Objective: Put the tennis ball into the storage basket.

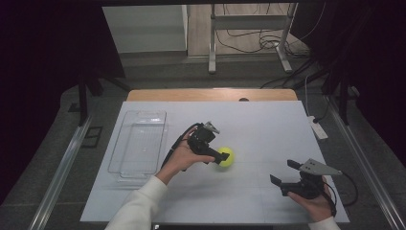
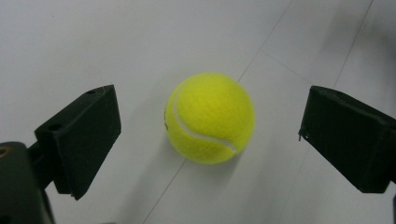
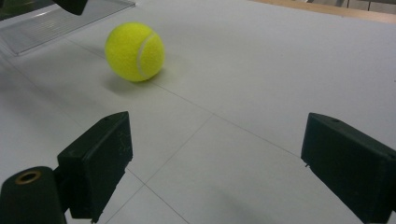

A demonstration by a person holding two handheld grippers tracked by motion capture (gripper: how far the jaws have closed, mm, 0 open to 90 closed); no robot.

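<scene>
Dark room, black drapes both sides, grey floor with cables and a metal frame leg at the back. White surface (image 1: 268, 124) with faint seam lines sits on a wooden top whose far edge shows.

Tennis ball (image 1: 225, 156): yellow-green, resting on the white surface roughly mid-surface, on or just beside one of the seam lines. In the left gripper view the ball (image 2: 209, 117) lies between the two black jaws, clear gaps on both sides, neither pad touching it. In the right gripper view the ball (image 3: 135, 51) is farther off, up and left, well apart from that gripper's jaws.

Left gripper (image 1: 221, 156): held in the person's left hand (image 1: 182, 157), white sleeve, cable trailing back toward the wrist. It points toward the right of the high view, at the ball. Jaws spread wide, straddling the ball, gripping nothing.

Right gripper (image 1: 283, 172): in the right hand (image 1: 313, 199) near the front right corner of the surface, grey three-cornered plate on top, pointing left. Jaws wide apart, bare surface between them, nothing held. Well apart from the ball and from the left gripper.

Clear plastic tray (image 1: 139, 143): rectangular, lies on the left part of the surface, just left of the left hand, apart from the ball. A corner of it shows top left in the right gripper view.
</scene>
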